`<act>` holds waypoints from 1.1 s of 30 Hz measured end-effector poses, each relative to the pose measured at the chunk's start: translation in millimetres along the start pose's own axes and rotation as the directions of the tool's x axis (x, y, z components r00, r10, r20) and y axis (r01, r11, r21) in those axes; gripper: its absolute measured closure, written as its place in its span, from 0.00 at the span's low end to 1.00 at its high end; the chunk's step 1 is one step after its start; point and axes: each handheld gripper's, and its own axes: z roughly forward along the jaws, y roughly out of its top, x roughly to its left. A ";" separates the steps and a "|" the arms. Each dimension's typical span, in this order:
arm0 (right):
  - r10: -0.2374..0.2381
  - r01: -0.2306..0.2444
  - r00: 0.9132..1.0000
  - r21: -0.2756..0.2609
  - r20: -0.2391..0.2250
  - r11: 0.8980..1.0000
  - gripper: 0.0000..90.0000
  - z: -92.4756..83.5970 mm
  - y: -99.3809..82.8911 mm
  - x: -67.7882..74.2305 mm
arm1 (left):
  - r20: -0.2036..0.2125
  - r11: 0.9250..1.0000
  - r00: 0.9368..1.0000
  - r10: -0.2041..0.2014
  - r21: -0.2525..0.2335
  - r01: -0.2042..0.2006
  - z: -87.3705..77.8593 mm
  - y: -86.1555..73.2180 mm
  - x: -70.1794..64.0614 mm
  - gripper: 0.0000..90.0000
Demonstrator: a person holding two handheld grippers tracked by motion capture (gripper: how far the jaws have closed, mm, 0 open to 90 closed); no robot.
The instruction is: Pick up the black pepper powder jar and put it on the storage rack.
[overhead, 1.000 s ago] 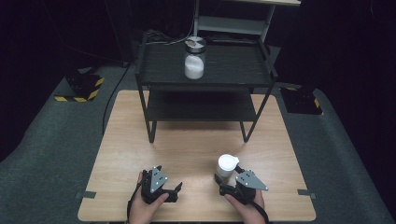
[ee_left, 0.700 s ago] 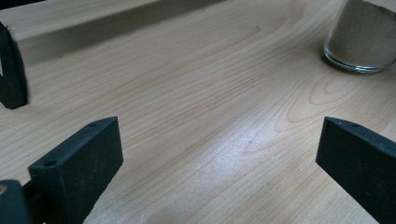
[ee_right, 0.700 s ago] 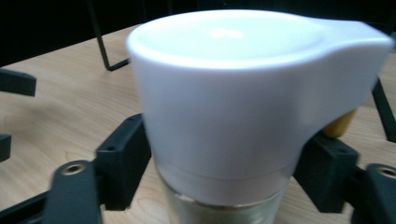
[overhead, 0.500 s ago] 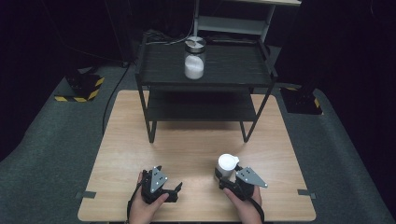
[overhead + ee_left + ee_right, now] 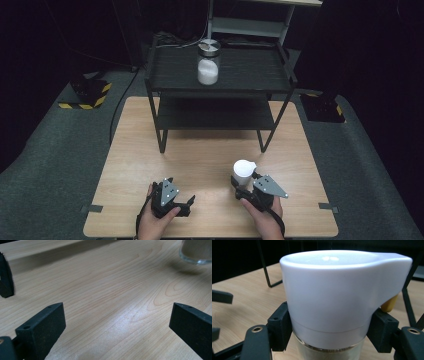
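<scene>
A glass jar with a white spouted lid [image 5: 243, 171] stands near the front right of the wooden table [image 5: 210, 155]. My right gripper [image 5: 241, 184] is shut on it. In the right gripper view both pads press the jar's sides just under the lid [image 5: 329, 295], and a small yellow tab shows under the spout. My left gripper [image 5: 181, 192] rests at the front left, held by a hand. Its jaws [image 5: 117, 322] stand wide open over bare wood with nothing between them. The jar's glass base [image 5: 197, 252] shows at the top right of the left gripper view.
A black two-tier rack [image 5: 220, 75] stands at the back of the table, and its legs come down near the middle. On its top shelf stands a glass jar with a metal lid [image 5: 208, 62], part-filled with white powder. Dark floor surrounds the table.
My right gripper's jaws have closed onto the white-lidded jar, and the jar has shifted slightly. The left gripper has stayed where it was.
</scene>
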 end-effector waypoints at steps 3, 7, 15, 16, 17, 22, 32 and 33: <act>-0.008 0.008 1.000 -0.012 -0.001 1.000 0.34 -3.3 9.3 -0.5 | 0.000 1.000 1.000 0.003 0.000 -0.003 0.1 0.0 -0.4 0.01; -0.011 0.011 1.000 -0.018 0.013 1.000 0.34 -7.9 25.9 -0.1 | 0.000 1.000 1.000 0.003 0.002 -0.003 0.2 0.4 -0.4 0.01; 0.012 -0.010 1.000 -0.063 0.024 0.998 0.34 -16.8 59.6 -11.9 | -0.003 1.000 1.000 0.007 -0.001 -0.007 0.0 -0.1 -1.3 0.01; 0.006 -0.004 1.000 -0.070 0.030 0.998 0.34 -18.2 65.1 -13.4 | -0.004 1.000 1.000 0.007 -0.001 -0.007 0.0 -0.1 -1.4 0.01; 0.005 -0.002 0.999 -0.076 0.034 0.997 0.34 -19.2 69.4 -15.1 | -0.004 1.000 1.000 0.007 0.000 -0.007 0.1 0.0 -1.4 0.01; 0.001 0.004 0.999 -0.098 0.044 0.995 0.34 -23.3 89.9 -21.2 | -0.005 1.000 1.000 0.006 0.000 -0.006 0.1 0.0 -1.5 0.01; 0.008 -0.004 0.999 -0.110 0.036 0.994 0.34 -25.7 123.0 -27.4 | -0.009 1.000 1.000 0.007 -0.002 -0.007 -0.1 -0.4 -2.4 0.01; 0.008 -0.003 0.999 -0.114 0.038 0.993 0.34 -25.5 126.4 -27.5 | -0.009 1.000 1.000 0.007 -0.002 -0.007 -0.1 -0.4 -2.5 0.01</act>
